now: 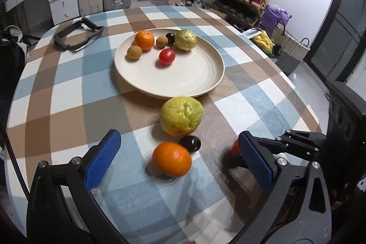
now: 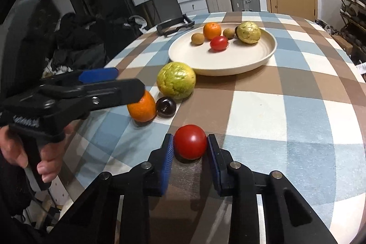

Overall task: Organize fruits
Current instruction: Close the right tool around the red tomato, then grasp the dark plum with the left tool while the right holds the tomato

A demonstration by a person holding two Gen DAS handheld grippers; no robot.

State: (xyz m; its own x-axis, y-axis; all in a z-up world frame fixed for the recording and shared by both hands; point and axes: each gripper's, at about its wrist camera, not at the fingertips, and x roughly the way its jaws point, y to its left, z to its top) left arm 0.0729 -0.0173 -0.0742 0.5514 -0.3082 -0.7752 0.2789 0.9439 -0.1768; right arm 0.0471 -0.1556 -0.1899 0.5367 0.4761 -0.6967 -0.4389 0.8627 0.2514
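On the table [image 2: 286,111], my right gripper [image 2: 190,145] pinches the tomato [image 2: 190,142]; my left gripper [image 1: 180,158] gapes wide over the orange [image 1: 172,159].

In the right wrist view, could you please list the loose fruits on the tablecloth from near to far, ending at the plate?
Tomato → orange → dark plum → guava → plate.

You see a glossy, smooth red tomato [image 2: 190,141] between ribbed blue rubbery pads [image 2: 168,166], a wrinkled, dull green guava [image 2: 176,80] at frame centre, a matt cream plate [image 2: 267,54], and a checked cloth tablecloth [image 2: 286,106].
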